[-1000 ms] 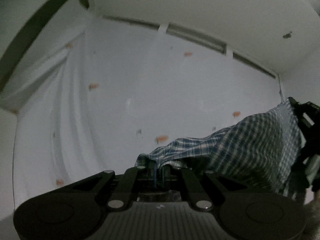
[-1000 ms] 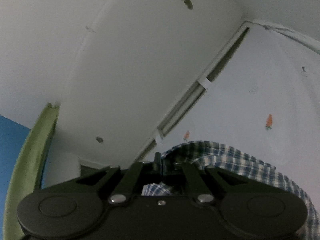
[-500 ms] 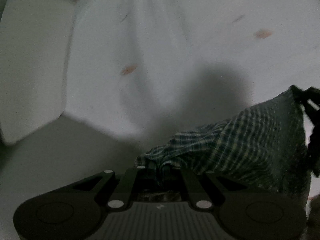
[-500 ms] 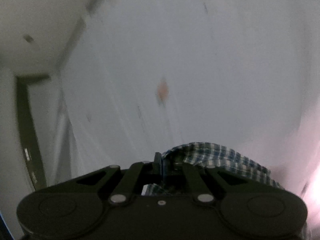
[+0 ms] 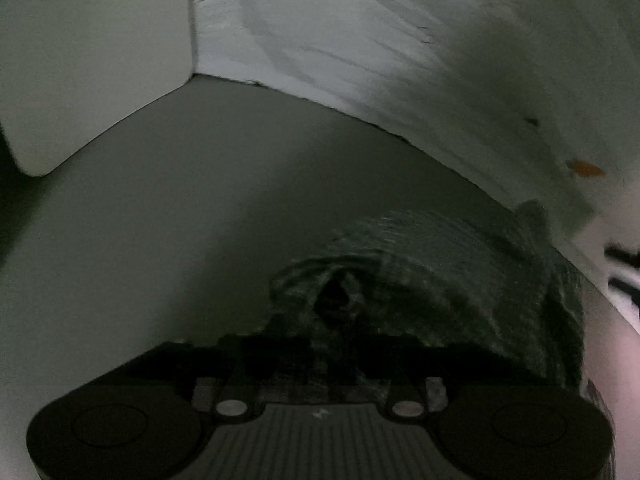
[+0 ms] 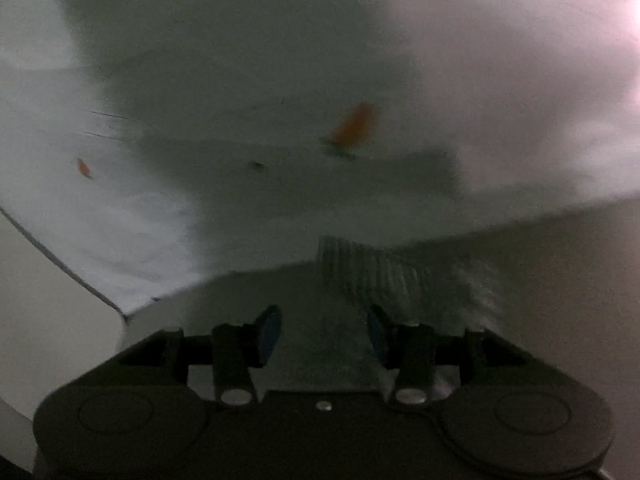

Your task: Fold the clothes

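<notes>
A pale, smooth table (image 5: pixel 168 240) filled the lower part of both views, dim and greyish, and behind it hung a white cloth backdrop (image 5: pixel 360 40) with soft creases and a few small orange carrot-shaped prints: one showed in the left wrist view, two in the right wrist view. To the far left of the left view stood a plain flat wall panel (image 5: pixel 92 60) that met the backdrop at a straight corner. One piece of clothing was in sight, a checked shirt (image 5: pixel 460 280) of thin woven fabric, lying rumpled in a rounded heap on the table just ahead of the left gripper (image 5: pixel 344 344); motion blur smeared its pattern into curved streaks. The left gripper's jaws were opening, and folds of the shirt lay between and over its dark fingers, though shadow made it hard to tell whether the pads still pressed the cloth. In the right wrist view the shirt (image 6: pixel 360 272) showed as a blurred ribbed strip running away from the right gripper (image 6: pixel 320 332). That gripper's jaws were opening too, its two blue pads (image 6: pixel 268 334) clearly apart, with cloth lying loosely between them and neither pad pressing it.
</notes>
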The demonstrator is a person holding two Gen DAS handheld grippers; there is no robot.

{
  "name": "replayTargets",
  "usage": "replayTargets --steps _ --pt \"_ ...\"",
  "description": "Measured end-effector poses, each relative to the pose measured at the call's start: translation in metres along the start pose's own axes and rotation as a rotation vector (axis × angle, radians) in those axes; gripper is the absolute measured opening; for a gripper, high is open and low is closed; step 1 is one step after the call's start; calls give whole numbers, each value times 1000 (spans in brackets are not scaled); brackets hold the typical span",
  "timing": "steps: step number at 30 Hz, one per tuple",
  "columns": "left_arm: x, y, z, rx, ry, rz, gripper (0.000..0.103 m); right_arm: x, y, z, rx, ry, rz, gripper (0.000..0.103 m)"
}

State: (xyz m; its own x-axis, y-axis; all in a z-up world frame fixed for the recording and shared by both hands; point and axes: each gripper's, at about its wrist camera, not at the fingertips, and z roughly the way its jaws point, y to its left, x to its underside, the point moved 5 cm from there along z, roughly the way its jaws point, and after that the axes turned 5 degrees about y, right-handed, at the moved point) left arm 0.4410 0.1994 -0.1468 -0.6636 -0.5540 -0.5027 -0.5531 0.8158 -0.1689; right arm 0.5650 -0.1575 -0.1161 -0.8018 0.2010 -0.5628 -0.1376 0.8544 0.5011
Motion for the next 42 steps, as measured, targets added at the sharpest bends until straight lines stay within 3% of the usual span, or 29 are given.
replayTargets --steps 6,10,13,17,20,25,27,28,29,33,37,41,42 --pt "54 -38 -9 60 81 129 62 57 -81 -96 207 -16 -16 55" --pt "106 -59 -2 86 182 137 63 108 -138 -151 384 6 -31 57" --pt "141 -72 5 61 233 173 64 147 -172 -184 470 21 -2 58" --pt "170 -83 20 -10 264 238 67 174 -195 -200 477 35 15 65" --pt "175 -90 26 -57 244 291 75 187 -205 -199 495 76 -46 68" --pt "174 -97 31 -68 250 290 86 195 -222 -193 463 146 -69 68" --pt "174 -97 32 -71 253 282 86 194 -222 -196 472 147 -114 55" --pt "171 -99 34 -73 254 282 87 192 -223 -199 479 148 -136 32" --pt "171 -99 34 -74 254 282 88 191 -223 -204 489 148 -156 2" --pt "173 -101 36 -82 266 269 93 173 -235 -221 513 63 -178 0" --pt "171 -102 41 -81 279 261 100 129 -243 -239 608 -69 -212 0" --pt "170 -105 45 -89 285 262 103 87 -250 -258 815 -247 -244 0" --pt "170 -105 45 -89 285 260 103 81 -254 -262 825 -264 -219 0"
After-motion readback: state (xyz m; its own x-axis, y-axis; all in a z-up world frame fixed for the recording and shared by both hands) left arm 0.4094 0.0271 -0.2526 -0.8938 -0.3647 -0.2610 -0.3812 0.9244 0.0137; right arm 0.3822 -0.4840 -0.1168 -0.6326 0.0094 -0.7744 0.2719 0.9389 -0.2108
